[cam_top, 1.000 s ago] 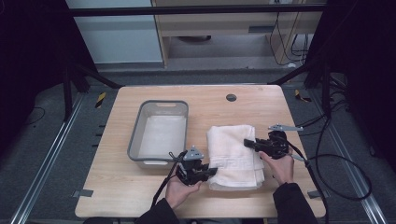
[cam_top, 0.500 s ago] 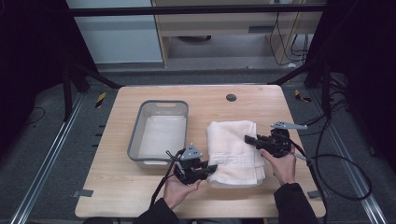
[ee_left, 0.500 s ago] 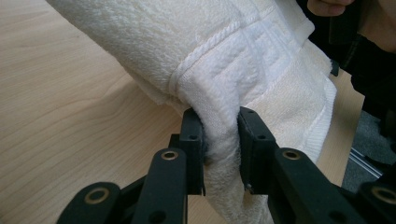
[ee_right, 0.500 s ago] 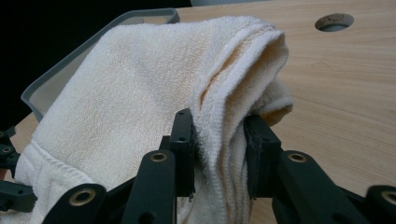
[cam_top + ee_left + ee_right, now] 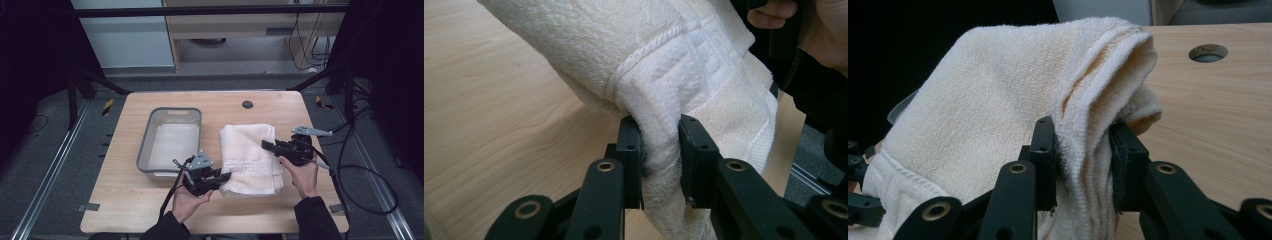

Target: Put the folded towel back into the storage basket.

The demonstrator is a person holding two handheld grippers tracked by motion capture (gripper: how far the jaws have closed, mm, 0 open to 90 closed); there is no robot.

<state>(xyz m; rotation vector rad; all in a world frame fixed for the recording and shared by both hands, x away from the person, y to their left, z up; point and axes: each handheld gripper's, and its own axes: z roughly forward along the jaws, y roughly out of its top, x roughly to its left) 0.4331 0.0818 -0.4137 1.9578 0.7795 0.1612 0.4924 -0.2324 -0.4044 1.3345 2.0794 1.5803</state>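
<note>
Cream terry towel (image 5: 251, 157), folded thick, is seen on the right half of the wooden table (image 5: 125, 210), just right of the grey tub (image 5: 171, 142). A woven key-pattern band runs across its near end.

The left gripper (image 5: 223, 176) is closed on the near left corner; in the left gripper view a bunched fold is pinched between the jaws. The right gripper (image 5: 266, 145) is closed on the right edge, farther back, where several layers are squeezed together.

Risks, as judged:
- Only outer layers may be caught at either grip, so the inner folds could sag out and the bundle could unfold when lifted.
- Plush pile is compressible; slip from the jaws is possible under the towel's weight.
- If the hands are moved unevenly, the cloth could be stretched and pulled free at one corner, or dragged against the tub rim.
</note>
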